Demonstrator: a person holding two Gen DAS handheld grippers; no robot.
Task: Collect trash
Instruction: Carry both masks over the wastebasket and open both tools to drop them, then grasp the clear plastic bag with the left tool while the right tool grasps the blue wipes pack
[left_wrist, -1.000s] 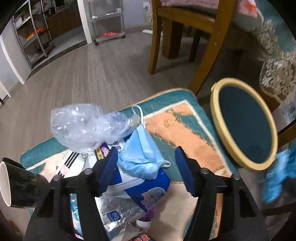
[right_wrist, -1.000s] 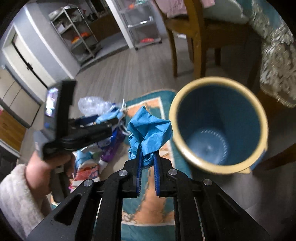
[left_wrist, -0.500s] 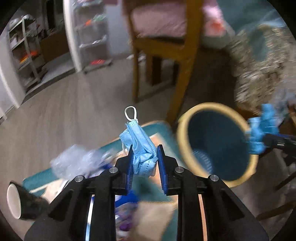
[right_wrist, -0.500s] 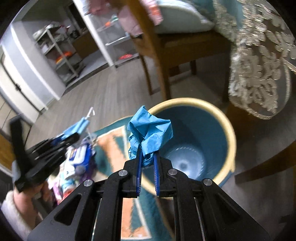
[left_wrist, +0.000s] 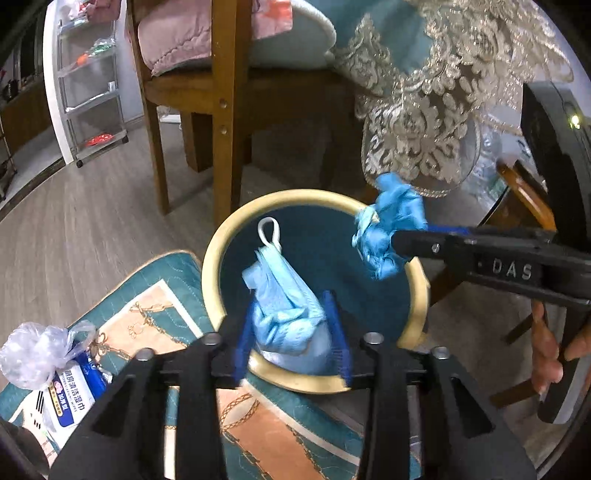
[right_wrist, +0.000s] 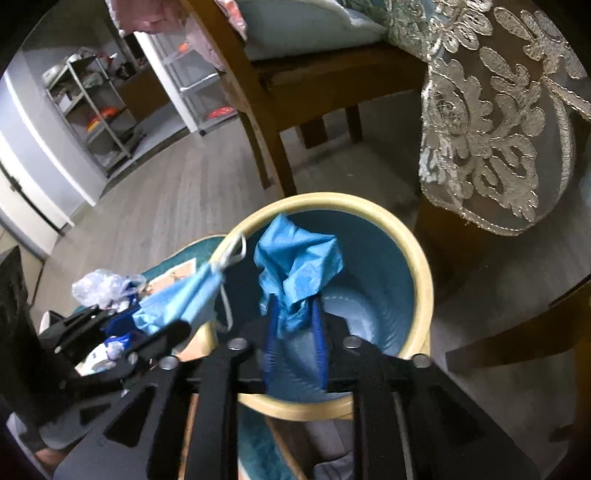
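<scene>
A pale blue face mask now hangs over the round teal bin, lifted from the floor clutter a second ago. The left tool is spreading around it; the right tool likewise loosens on crumpled blue paper. Both drops look imminent.

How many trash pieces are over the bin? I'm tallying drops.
2: a face mask between the opening left gripper, and a blue wad between the opening right gripper.
</scene>
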